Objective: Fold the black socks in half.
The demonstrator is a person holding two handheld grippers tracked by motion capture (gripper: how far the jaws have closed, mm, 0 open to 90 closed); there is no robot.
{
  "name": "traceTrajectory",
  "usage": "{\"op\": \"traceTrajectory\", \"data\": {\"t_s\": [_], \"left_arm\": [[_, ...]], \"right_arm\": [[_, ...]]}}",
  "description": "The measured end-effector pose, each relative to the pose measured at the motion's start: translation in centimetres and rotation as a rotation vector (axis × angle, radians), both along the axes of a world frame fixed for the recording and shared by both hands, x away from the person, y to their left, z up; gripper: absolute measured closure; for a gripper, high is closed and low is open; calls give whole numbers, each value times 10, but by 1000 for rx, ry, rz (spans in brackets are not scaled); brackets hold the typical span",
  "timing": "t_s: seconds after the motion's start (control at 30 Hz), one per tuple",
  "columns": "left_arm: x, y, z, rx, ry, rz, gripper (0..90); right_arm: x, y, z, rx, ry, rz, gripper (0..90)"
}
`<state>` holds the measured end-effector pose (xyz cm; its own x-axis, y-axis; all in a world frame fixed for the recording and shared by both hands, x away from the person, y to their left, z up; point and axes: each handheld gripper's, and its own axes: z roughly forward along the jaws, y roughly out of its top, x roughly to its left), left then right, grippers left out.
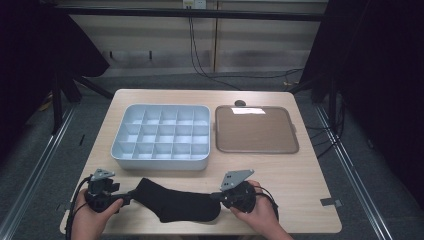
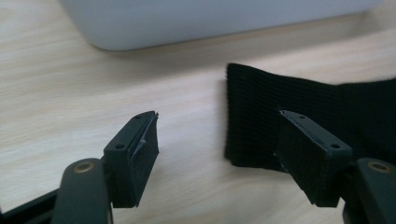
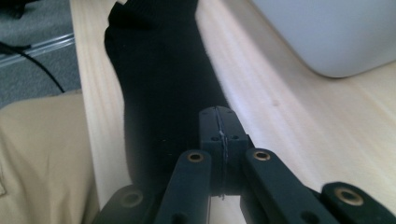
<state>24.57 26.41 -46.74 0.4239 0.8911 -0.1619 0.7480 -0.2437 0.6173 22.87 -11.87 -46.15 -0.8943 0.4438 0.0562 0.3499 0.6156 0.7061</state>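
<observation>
From above the table's near edge, the high view looks forward and down across the whole table (image 1: 280,170). Each gripper view sits close behind its own jaws, skimming the tabletop. All three share the black sock (image 1: 175,202) ahead of the jaws and the grey tray (image 1: 160,132) beyond them.

Both hands come in from the bottom edge, low at the near side, each wrapped round a gripper and pointing inward toward the other. Left gripper (image 1: 127,196) in the left hand (image 1: 92,212): jaws spread wide apart, one pad (image 2: 140,154) on each side. Right gripper (image 1: 215,196) in the right hand (image 1: 257,210): jaws pressed together, pads meeting along a thin seam.
</observation>
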Motion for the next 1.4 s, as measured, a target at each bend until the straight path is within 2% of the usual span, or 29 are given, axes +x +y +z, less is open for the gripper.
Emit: {"op": "traceTrajectory", "data": {"t_s": [0.03, 0.17, 0.27, 0.33, 0.37, 0.5, 0.53, 0.67, 0.77, 0.87, 1.13, 1.27, 1.4], "left_arm": [[1, -5, -1, 5, 14, -14, 316], [3, -12, -4, 21, 15, -29, 341], [6, -15, -7, 67, 9, -36, 366], [8, -15, -9, 69, 11, -36, 413], [8, -16, -10, 83, 17, -41, 430], [10, -17, -12, 95, 23, -44, 470], [10, -18, -12, 99, 28, -46, 505], [11, -22, -13, 111, 37, -53, 571], [11, -24, -13, 99, 53, -58, 635], [13, -23, -13, 60, 83, -61, 688], [14, -23, -13, 32, 109, -47, 752], [14, -21, -10, 33, 98, -52, 772], [14, -18, 0, 0, 73, -44, 794]], "right_arm": [[0, 2, -1, 1, -1, 11, 900], [-4, 10, -5, -24, 1, 45, 900], [-6, 16, -9, -41, 6, 62, 900], [-7, 18, -13, -44, 17, 71, 900], [-8, 20, -17, -57, 28, 81, 900], [-9, 24, -25, -78, 43, 84, 900], [-9, 25, -26, -83, 48, 81, 900], [-9, 24, -27, -78, 44, 82, 900], [-8, 23, -28, -71, 48, 79, 900], [-8, 23, -28, -75, 49, 77, 900], [-8, 23, -28, -70, 62, 68, 900], [-8, 23, -28, -71, 61, 68, 900], [-7, 23, -28, -66, 62, 65, 900]]}}
